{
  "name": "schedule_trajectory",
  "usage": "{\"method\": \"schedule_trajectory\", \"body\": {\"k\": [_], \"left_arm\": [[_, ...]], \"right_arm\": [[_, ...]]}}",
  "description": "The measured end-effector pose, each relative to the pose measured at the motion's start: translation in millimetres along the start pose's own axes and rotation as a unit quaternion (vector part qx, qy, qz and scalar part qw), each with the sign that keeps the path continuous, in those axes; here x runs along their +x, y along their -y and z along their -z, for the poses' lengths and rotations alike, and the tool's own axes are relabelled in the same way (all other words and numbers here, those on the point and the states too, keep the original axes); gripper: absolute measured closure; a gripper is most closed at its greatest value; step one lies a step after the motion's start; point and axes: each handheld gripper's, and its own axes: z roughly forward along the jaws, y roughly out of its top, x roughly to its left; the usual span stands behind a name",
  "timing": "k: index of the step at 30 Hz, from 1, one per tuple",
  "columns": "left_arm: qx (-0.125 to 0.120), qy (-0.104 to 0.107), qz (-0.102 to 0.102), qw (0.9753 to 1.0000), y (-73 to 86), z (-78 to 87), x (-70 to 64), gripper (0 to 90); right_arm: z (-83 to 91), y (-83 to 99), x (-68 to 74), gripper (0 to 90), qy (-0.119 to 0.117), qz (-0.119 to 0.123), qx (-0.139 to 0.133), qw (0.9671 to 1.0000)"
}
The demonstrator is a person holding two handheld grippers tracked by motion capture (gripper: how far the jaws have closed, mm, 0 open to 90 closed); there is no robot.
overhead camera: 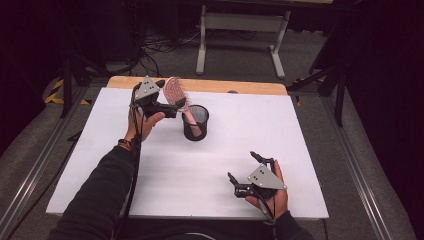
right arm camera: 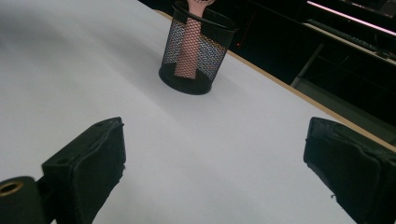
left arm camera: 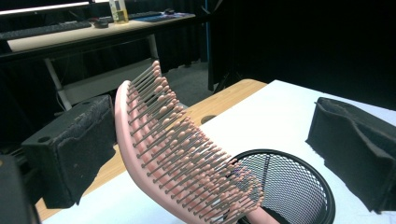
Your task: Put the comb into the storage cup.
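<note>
Hairbrush (overhead camera: 176, 93) stands handle-down in the mesh cup (overhead camera: 195, 123), head tilted up and away toward the left gripper (overhead camera: 167, 97), whose forearm reaches forward beside the cup. Right gripper (overhead camera: 245, 166) rests well nearer than the cup.

Left gripper view: wide jaws flank the brush (left arm camera: 177, 158), not touching; bristles face up.

Right gripper view: wide, empty jaws face the cup (right arm camera: 196, 51).
</note>
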Motion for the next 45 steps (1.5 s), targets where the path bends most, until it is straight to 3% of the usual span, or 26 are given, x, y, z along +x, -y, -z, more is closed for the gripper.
{"method": "schedule_trajectory", "body": {"k": [8,12,19,45], "left_arm": [[0.005,0.002,-0.013,0.9999,-2.6,5.2,-2.9,2.8],[0.008,0.014,-0.024,0.9996,-4.6,9.6,-5.3,3.9],[0.005,0.009,-0.037,0.9993,-7.9,13.9,-8.2,3.9],[0.010,0.023,-0.077,0.9967,-10.6,32.5,-17.0,4.6]], "right_arm": [[0.2,-0.3,-0.2,6.3,0.001,0.000,-0.002,1.0000],[0.1,-0.4,-0.2,6.3,0.002,0.000,-0.001,1.0000],[0.2,-0.5,0.0,6.3,0.001,0.000,-0.001,1.0000],[0.2,-0.4,-0.5,6.3,0.004,0.000,-0.002,1.0000]]}}
